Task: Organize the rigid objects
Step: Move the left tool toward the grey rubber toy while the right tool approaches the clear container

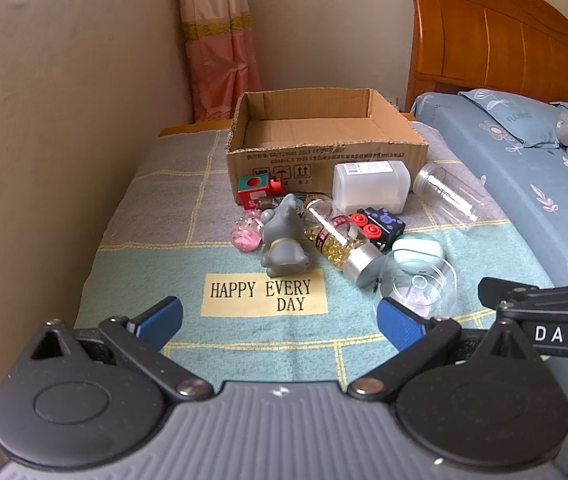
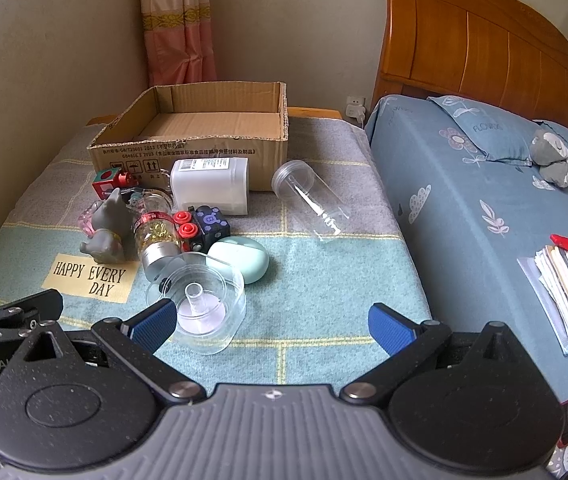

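Cardboard box [image 2: 187, 136] sits open near the back edge of the blanket [image 2: 324, 280], and nothing is in it. In front of it, left to right, lie a smooth grey toy animal [image 2: 105, 228], a clear bottle of little yellow beads [image 2: 155, 236] on its side, a white plastic tub [image 2: 211, 186], a round clear dish [image 2: 203, 300] with a small see-through part inside, a soft-green oval case [image 2: 239, 260], and a clear tube [image 2: 312, 200] tipped over. The blanket's near right corner is bare. My left gripper [image 1: 279, 320] and right gripper [image 2: 271, 324] both stand wide, holding nothing.
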The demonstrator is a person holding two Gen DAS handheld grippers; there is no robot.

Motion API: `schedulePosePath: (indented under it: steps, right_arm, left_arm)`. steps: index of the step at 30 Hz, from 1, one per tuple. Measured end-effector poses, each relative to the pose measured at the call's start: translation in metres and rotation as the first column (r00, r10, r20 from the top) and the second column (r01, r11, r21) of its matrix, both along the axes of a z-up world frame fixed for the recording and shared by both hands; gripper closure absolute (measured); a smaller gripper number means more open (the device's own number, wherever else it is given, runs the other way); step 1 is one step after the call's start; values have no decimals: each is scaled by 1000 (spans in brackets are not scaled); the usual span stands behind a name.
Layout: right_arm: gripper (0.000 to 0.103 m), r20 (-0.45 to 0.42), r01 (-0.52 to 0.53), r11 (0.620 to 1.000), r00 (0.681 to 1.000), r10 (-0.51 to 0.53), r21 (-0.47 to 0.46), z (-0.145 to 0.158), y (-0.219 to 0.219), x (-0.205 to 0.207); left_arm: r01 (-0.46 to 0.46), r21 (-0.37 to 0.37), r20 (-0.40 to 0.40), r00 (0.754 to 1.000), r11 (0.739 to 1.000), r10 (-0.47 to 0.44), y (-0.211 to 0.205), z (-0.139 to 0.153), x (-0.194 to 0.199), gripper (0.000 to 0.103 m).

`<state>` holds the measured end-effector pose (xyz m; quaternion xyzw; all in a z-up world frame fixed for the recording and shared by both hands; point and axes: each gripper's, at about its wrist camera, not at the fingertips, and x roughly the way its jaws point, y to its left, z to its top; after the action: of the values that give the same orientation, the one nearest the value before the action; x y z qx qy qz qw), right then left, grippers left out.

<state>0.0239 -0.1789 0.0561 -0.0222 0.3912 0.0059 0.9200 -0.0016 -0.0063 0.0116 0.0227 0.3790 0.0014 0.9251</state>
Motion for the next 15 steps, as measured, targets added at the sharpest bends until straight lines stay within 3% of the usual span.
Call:
schedulePosePath:
  steps: [15]
  right_arm:
    - [0,21,-28,999,999,28,-26,2,2,7]
  left_arm:
    - [23,-2,7,1000,1000,-23,2,1,6,1]
